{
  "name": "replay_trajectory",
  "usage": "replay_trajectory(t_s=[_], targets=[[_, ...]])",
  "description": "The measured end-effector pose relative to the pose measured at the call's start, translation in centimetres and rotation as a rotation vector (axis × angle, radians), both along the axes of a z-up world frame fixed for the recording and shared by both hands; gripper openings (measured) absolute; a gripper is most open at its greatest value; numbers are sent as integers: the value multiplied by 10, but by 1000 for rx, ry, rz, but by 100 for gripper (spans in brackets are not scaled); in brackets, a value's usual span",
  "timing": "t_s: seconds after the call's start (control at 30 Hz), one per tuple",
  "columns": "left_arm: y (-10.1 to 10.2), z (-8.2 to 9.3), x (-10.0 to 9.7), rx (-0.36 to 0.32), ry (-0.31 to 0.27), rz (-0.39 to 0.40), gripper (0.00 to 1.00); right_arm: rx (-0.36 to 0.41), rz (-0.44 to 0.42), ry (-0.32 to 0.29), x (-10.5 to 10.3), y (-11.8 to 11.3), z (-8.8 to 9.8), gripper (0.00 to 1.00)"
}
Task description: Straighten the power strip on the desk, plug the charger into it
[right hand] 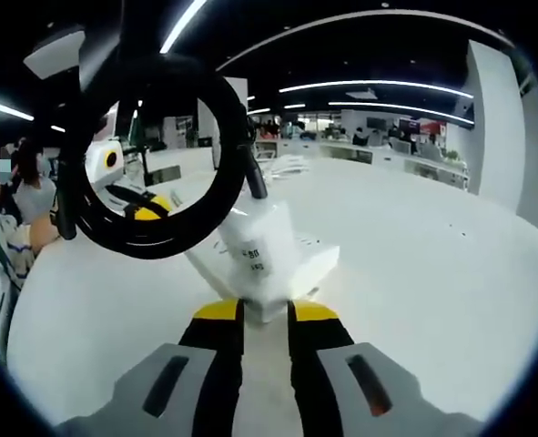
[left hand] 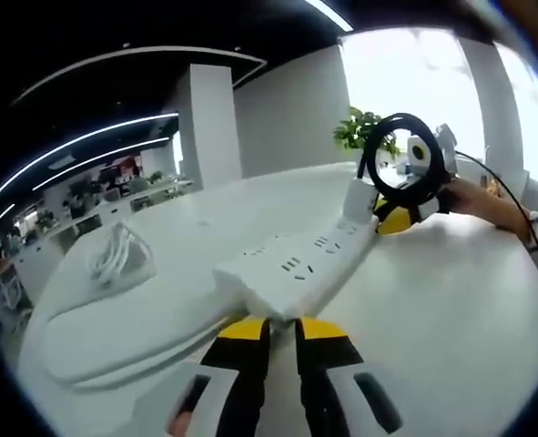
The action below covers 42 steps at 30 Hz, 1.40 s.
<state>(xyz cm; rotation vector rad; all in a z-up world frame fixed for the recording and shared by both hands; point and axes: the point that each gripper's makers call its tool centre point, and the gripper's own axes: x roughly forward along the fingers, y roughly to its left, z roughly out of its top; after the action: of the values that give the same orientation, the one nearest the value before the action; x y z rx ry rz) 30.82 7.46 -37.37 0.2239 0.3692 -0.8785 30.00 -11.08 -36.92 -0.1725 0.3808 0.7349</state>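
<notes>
My left gripper (left hand: 270,326) has its jaws closed on the near end of the power strip (left hand: 296,264); my right gripper (right hand: 265,314) pinches its far end, below the looped black cable (right hand: 150,150). The strip looks rigid, light and slick, lifted over the desk (left hand: 432,309).
</notes>
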Motion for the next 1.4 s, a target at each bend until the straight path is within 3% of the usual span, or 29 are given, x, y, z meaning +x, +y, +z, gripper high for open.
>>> replay_trajectory(t_s=[0.2, 0.43, 0.7, 1.1, 1.4], targets=[[5, 4, 0, 2, -10, 9, 11, -19, -11, -1, -2, -3, 0, 17], [11, 11, -1, -30, -23, 29, 11, -10, -38, -36, -3, -14, 12, 18], [14, 7, -1, 4, -44, 48, 11, 6, -71, -32, -3, -23, 16, 18], [17, 18, -2, 3, -81, 75, 11, 33, -48, -19, -9, -14, 19, 19], [24, 21, -2, -19, -54, 118, 13, 43, -34, -27, -15, -10, 25, 18]])
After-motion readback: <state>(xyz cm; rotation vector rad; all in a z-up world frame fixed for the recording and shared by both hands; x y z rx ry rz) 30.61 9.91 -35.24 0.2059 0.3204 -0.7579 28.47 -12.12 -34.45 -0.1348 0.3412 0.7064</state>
